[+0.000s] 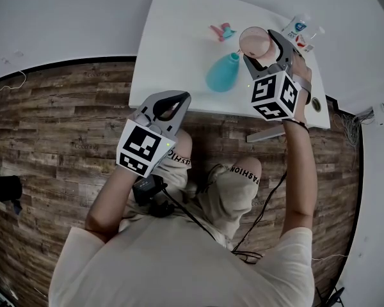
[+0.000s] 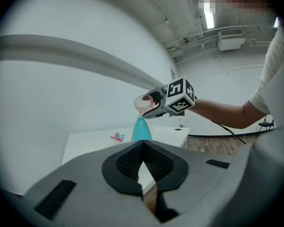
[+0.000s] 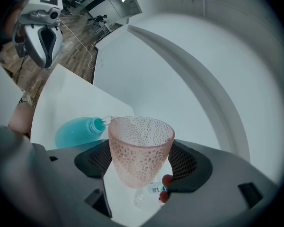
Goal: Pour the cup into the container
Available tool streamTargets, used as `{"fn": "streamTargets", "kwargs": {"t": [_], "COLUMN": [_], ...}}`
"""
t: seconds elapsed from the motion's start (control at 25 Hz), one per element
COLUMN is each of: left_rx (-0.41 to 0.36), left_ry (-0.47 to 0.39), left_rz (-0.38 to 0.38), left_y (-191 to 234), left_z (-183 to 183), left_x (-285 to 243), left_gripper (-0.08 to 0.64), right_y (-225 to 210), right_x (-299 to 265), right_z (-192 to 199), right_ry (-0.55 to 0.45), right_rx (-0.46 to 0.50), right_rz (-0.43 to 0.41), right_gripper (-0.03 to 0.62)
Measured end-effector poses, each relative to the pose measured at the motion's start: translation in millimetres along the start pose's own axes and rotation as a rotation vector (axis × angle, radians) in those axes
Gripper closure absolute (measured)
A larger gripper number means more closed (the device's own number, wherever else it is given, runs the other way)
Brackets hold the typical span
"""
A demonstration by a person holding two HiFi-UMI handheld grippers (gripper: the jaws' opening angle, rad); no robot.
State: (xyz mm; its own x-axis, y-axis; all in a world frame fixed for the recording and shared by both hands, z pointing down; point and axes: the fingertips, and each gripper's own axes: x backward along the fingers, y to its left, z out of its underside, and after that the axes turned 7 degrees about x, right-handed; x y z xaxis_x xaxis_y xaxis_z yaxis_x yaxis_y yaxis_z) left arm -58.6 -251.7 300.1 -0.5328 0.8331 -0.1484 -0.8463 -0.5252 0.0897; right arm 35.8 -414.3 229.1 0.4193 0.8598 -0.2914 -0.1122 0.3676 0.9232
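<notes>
Pink dimpled cup (image 1: 255, 41): clamped in the right gripper (image 1: 261, 51) and tipped, its lip pointing toward 7 o'clock, above the right half of the white table (image 1: 173, 37)
Teal container (image 1: 223, 73): a flask-shaped bottle standing upright on the table at 7 o'clock of the cup, its narrow mouth just under the cup's lip
Pour: in the right gripper view a small clear trickle shows at the lip of the cup (image 3: 139, 148), just beside the container's (image 3: 78, 131) open mouth at 9 o'clock
Right claw: closed on the cup, with a dark ribbed pad pressed against each side of the cup's body
Left gripper (image 1: 168, 105): held off the table's near edge, at 7 o'clock of the container, above the person's lap and the wood-plank floor (image 1: 51, 126)
Left claw: the left gripper view shows the jaws pressed together with nothing between them, aimed at the container (image 2: 141, 129) and the cup (image 2: 143, 103) tipped over it
Pink-and-teal trinket (image 1: 222, 31): lies on the table at 12 o'clock of the container, apart from it
Small labelled bottles (image 1: 299, 27): lie near the table's far right corner, at 2 o'clock of the cup
Person: seated at the table's near edge in a light shirt, forearms reaching forward
</notes>
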Motion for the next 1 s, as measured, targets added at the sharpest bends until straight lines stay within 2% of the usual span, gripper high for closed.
{"fn": "streamTargets", "kwargs": {"t": [1.0], "left_rx": [0.001], "left_ry": [-0.001], "left_rz": [0.001], "left_y": [-0.1], "left_z": [0.0], "left_x": [0.0], "left_gripper": [0.548], "right_y": [-6.6], "right_x": [2.0], "right_z": [0.4], "right_ry": [0.022], "right_rx": [0.055], "right_rz": [0.026], "right_gripper": [0.219]}}
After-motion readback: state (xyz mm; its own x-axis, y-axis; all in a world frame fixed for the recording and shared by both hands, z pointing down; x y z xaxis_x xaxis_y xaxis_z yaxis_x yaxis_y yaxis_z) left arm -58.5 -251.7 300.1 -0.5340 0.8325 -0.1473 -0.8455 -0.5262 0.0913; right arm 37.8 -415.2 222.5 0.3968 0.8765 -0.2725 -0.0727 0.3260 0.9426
